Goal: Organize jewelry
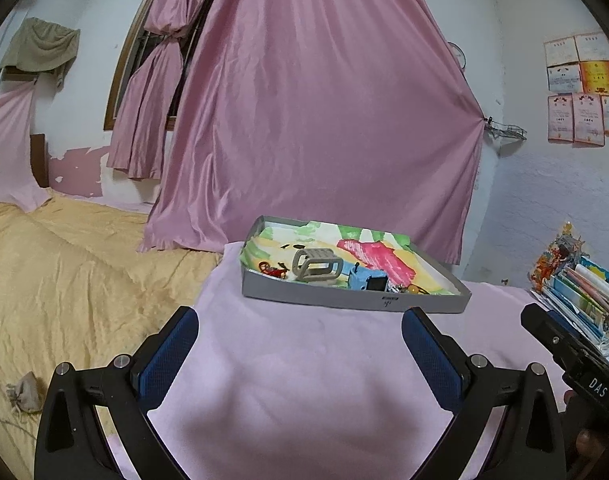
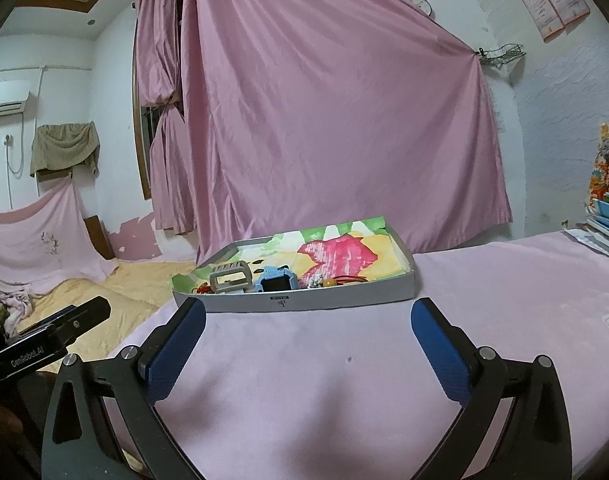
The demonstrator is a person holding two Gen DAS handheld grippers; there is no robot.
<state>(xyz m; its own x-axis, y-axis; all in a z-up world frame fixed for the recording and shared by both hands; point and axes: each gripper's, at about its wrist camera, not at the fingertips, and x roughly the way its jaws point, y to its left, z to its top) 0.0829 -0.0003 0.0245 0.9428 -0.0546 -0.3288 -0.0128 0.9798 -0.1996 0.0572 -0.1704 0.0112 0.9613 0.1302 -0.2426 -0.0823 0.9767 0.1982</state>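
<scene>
A shallow grey box lined with a bright flowered cloth sits on the pink-covered table. Inside lie a grey watch strap, a blue watch, a red trinket and an amber bead piece. My left gripper is open and empty, a short way in front of the box. My right gripper is open and empty, also just in front of the box. The right gripper's body shows at the left view's right edge.
A pink curtain hangs behind the table. A bed with a yellow cover lies to the left, with a small cloth pouch on it. Stacked books stand at the table's right end.
</scene>
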